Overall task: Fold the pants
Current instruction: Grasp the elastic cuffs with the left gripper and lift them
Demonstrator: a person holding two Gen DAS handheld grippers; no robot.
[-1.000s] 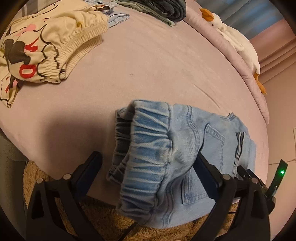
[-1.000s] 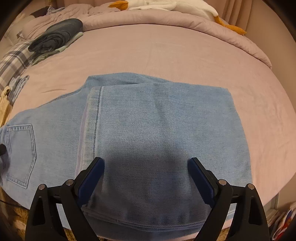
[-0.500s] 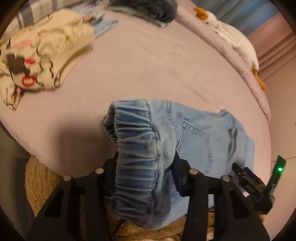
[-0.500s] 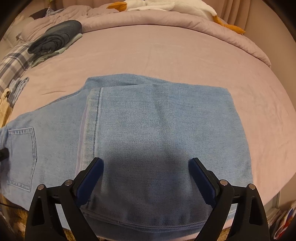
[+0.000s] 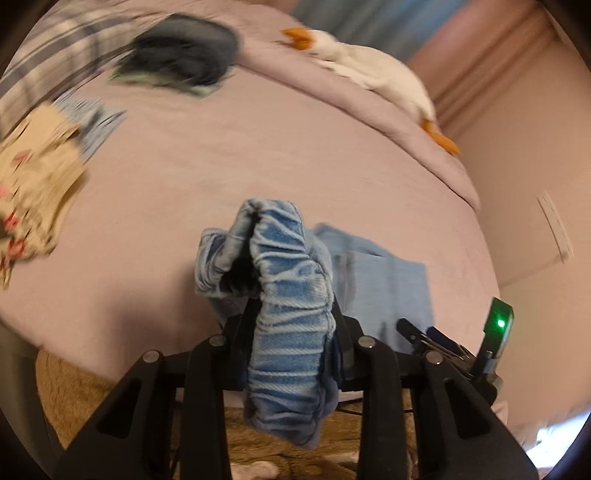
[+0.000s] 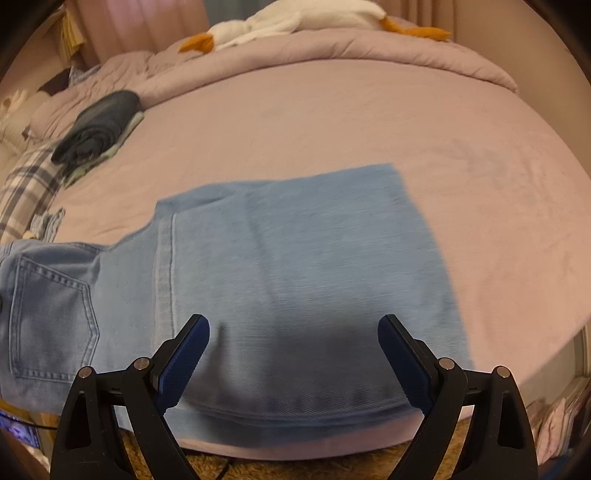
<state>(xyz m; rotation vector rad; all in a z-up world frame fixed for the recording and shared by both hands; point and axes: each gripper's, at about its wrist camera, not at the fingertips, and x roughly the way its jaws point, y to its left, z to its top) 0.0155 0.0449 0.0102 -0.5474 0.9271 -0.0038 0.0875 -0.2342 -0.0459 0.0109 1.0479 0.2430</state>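
Light blue jeans (image 6: 295, 266) lie on the pink bed (image 6: 369, 118), legs folded over near its front edge, a back pocket (image 6: 51, 317) showing at the left. My left gripper (image 5: 291, 332) is shut on the jeans' elastic waistband (image 5: 284, 295) and holds it bunched and lifted above the bed; the rest of the jeans (image 5: 384, 284) trails to the right. My right gripper (image 6: 293, 354) is open and empty, hovering over the folded legs at the near edge.
A folded dark garment (image 5: 184, 51) (image 6: 96, 129) lies at the back left. A cream printed garment (image 5: 33, 177) and a plaid cloth (image 6: 26, 184) lie at the left. A white goose plush (image 5: 369, 74) (image 6: 295, 18) rests along the far quilt. Brown rug (image 5: 74, 387) below.
My left gripper closed on the waistband and lifted it off the bed, bunching it. My right gripper stayed open and drew back slightly from the folded legs.
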